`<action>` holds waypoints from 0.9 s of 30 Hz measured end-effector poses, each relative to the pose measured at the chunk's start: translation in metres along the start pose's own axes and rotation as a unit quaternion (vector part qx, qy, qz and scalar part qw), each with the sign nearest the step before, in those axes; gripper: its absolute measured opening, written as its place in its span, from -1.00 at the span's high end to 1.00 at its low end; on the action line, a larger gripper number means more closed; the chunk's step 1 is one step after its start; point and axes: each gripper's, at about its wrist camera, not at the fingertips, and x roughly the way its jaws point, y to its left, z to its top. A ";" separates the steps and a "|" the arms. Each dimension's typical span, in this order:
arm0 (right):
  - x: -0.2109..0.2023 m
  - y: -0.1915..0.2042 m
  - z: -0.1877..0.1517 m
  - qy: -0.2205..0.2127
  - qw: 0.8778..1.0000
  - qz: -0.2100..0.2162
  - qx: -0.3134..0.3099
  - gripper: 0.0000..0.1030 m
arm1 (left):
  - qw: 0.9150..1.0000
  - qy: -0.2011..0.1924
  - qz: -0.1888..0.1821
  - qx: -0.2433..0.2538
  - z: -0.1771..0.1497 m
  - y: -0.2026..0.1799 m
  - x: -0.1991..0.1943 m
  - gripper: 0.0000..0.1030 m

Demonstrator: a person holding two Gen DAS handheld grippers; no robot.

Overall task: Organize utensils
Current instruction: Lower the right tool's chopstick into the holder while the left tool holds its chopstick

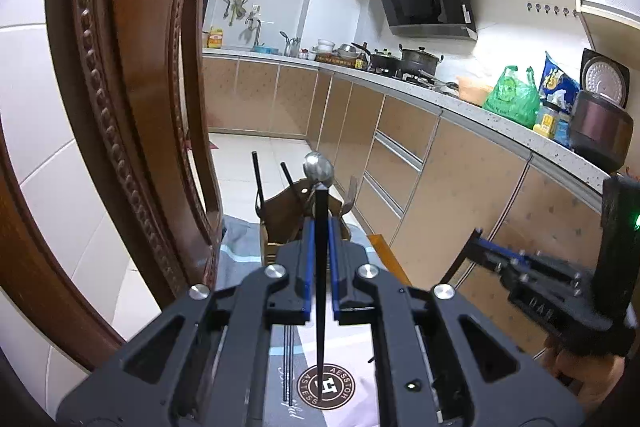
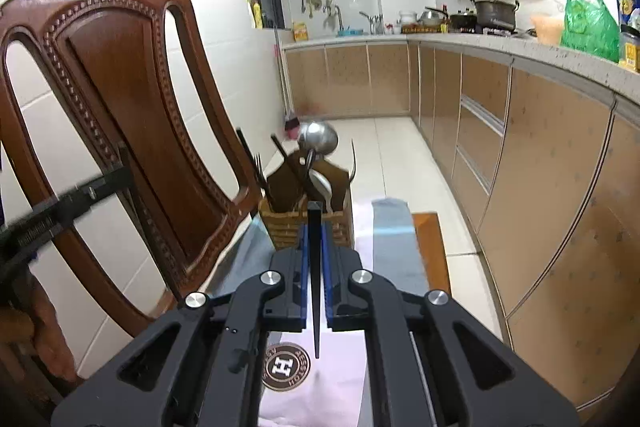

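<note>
On the far left stands the carved wooden chair (image 2: 132, 115), its back rising beside the cloth-covered surface (image 2: 394, 227). Your left gripper (image 1: 319, 227) has its fingers clenched on a black chopstick (image 1: 320, 267), which runs straight along the fingers with its thin tip pointing back toward you over the round logo on the cloth. Two thin dark rods (image 1: 289, 363), possibly more chopsticks, lie on the surface beneath that gripper.

Ahead, at the far end of the surface, sits the woven utensil holder (image 2: 306, 223). It already carries a steel ladle (image 2: 318, 139), a fork (image 2: 259, 167), a white spoon (image 2: 322, 187) and some dark sticks, so a fair part of the sorting looks done.

To the right, your right gripper (image 2: 315, 247) likewise grips a second black chopstick (image 2: 315, 267), held just short of the holder. Both chopsticks are yet to go in, and the rods on the cloth seem to remain after that.
</note>
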 end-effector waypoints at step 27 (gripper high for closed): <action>0.041 0.000 0.106 -0.058 0.998 0.008 -0.004 0.87 | 0.999 0.007 0.034 -0.001 -0.003 0.013 0.016 0.88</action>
